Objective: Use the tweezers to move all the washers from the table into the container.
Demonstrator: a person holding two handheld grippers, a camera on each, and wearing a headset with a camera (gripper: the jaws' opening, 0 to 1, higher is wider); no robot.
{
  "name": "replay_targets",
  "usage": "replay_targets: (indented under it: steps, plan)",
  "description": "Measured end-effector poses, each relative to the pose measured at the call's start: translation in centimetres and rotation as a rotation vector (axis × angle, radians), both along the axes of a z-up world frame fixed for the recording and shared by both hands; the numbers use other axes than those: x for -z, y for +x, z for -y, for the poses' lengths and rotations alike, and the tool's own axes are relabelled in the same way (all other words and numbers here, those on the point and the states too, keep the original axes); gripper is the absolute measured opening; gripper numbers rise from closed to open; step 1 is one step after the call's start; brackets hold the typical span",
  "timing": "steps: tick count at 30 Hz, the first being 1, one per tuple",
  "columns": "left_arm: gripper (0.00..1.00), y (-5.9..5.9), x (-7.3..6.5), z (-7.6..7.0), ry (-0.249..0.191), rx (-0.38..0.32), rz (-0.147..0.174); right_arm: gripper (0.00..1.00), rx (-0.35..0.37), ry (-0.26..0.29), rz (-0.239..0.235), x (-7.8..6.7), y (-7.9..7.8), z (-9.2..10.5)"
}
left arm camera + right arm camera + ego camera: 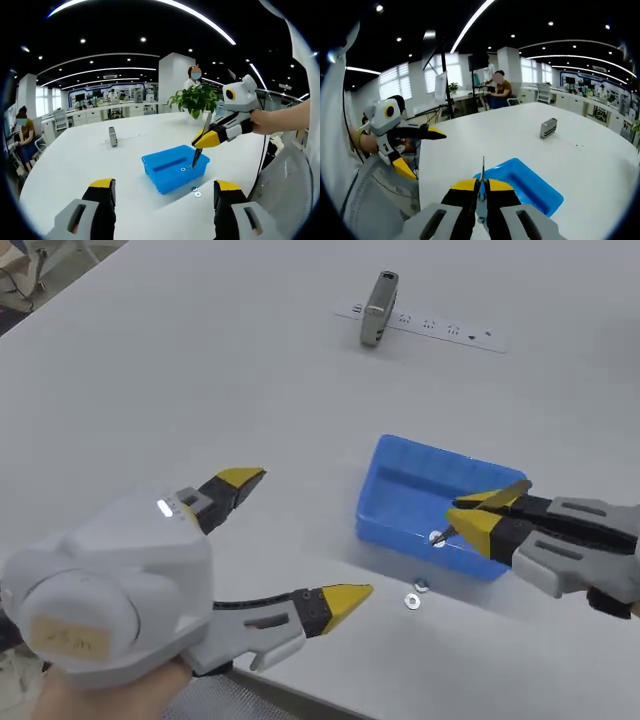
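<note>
A broad white table (200, 390) spans the head view. The left gripper (297, 536), grey-bodied with yellow tips, hangs over the table's near edge with its jaws spread wide and nothing between them. A tan label (70, 640) sits on its rounded back, and the writing on it is too blurred to read.

The right gripper (465, 515), of the same make, reaches over the near right part of a blue rectangular plastic container (385, 525). Its jaws are pinched narrow on a pair of thin metal tweezers (500, 495).

The container stands toward the right of the table. In the left gripper view two small washers (183, 169) lie on its floor near the front wall.

Far across the table lies a long white strip (440, 328) with dark marks too small to read. A small grey metal block (378, 308) stands across its left end.

The tweezers slant down into the container. At their tip is a small silver washer (436, 538), though it cannot be told whether it is gripped or lying loose.

Two more small round silver washers (412, 600) lie on the table just outside the container's front wall, close together.
</note>
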State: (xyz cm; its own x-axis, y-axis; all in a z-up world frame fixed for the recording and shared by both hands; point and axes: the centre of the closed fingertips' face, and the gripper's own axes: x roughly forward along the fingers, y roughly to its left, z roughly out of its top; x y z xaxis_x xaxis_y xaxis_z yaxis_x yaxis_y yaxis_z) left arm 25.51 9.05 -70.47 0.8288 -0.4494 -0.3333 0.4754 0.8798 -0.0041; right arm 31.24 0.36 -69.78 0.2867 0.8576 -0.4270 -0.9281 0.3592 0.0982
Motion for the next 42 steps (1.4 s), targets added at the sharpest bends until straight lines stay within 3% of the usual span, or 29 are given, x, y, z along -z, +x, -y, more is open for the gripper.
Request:
replay_targets:
  steps: [5,10,14,23,28,36,42]
  plan:
    - [0.82,0.1,-0.1,-0.2,-0.008,-0.010,0.002,0.02,0.022,-0.017,0.006,0.3,1.5,-0.2]
    - [0.81,0.1,0.0,-0.2,-0.003,-0.008,0.001,0.02,0.076,-0.054,-0.038,2.1,3.4,-0.2]
    - [0.81,0.1,-0.1,-0.2,-0.005,-0.008,0.001,0.02,0.092,-0.080,-0.046,3.2,4.4,-0.1]
    - [0.80,0.1,0.0,-0.2,-0.005,-0.003,-0.003,0.03,0.130,-0.111,-0.084,5.8,6.0,0.0]
    - [0.80,0.0,0.1,-0.2,-0.006,-0.003,-0.004,0.03,0.158,-0.104,-0.112,6.6,6.4,-0.1]
    - [0.80,0.0,0.2,-0.2,-0.003,0.001,-0.008,0.03,0.167,-0.123,-0.116,7.4,6.3,0.0]
    - [0.80,0.0,0.3,-0.1,-0.001,0.005,-0.012,0.03,0.169,-0.118,-0.107,7.2,6.4,0.0]
